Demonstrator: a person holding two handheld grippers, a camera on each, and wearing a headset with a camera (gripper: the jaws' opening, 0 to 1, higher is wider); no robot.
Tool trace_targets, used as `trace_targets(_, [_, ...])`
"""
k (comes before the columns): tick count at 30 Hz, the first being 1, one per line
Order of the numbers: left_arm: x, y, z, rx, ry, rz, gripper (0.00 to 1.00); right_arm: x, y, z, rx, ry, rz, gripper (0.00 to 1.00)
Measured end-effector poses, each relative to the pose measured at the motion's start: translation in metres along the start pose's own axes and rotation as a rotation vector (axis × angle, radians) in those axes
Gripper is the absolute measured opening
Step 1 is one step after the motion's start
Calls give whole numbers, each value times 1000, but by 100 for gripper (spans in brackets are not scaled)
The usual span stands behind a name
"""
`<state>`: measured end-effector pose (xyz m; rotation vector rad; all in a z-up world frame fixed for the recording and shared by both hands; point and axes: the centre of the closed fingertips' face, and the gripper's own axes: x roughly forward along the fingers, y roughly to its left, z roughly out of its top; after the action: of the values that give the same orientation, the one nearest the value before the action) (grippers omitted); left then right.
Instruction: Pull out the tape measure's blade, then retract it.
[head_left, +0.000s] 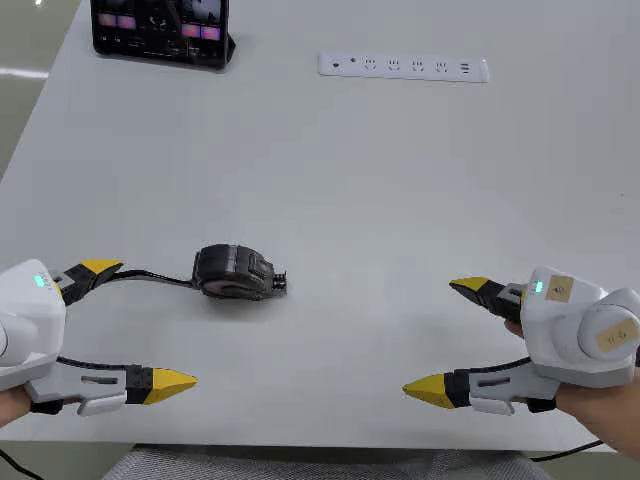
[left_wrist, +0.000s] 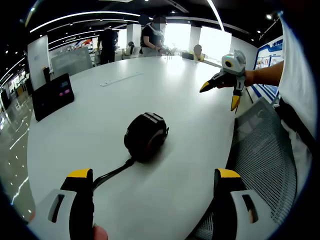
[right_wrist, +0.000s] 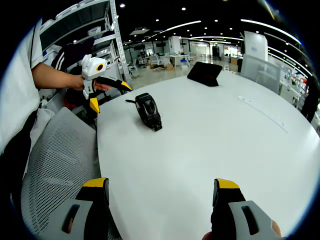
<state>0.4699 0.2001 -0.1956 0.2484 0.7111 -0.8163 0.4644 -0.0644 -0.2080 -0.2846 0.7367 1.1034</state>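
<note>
On the white table (head_left: 380, 180), near edge, left to right: left gripper (head_left: 157, 322), jaws wide apart, empty; black tape measure (head_left: 238, 272) near it, blade wound in, its black cord (head_left: 150, 276) trailing toward that gripper's upper jaw; right gripper (head_left: 428, 336), jaws wide apart, empty, well apart from the tape measure.

Head view: white table (head_left: 400, 180) seen across ctr; glossy floor (head_left: 18, 90) noted at 9 o'clock. Dark tablet on stand (head_left: 160, 30) propped at 11 o'clock, white pwr strip (head_left: 403, 67) laid at 1 o'clock.
Right gripper view: grey mesh chair (right_wrist: 55, 165) seen at 8 o'clock by table edge; ceiling light strips (right_wrist: 270, 22) at 1 o'clock; shelving rack (right_wrist: 115, 30) at 11 o'clock.
Left gripper view: bright windows (left_wrist: 215, 42) and standing persons (left_wrist: 107, 40) recorded approx. 12 o'clock.
</note>
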Motion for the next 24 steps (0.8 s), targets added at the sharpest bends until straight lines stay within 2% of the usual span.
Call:
trace_targets(9, [0,1,-1,0,2,0,98,0,0,0,-5,1,-3,84])
trace_targets(24, [-1,2,-1,8,7,6,98,-2,-3,5,7,-33,-12,86])
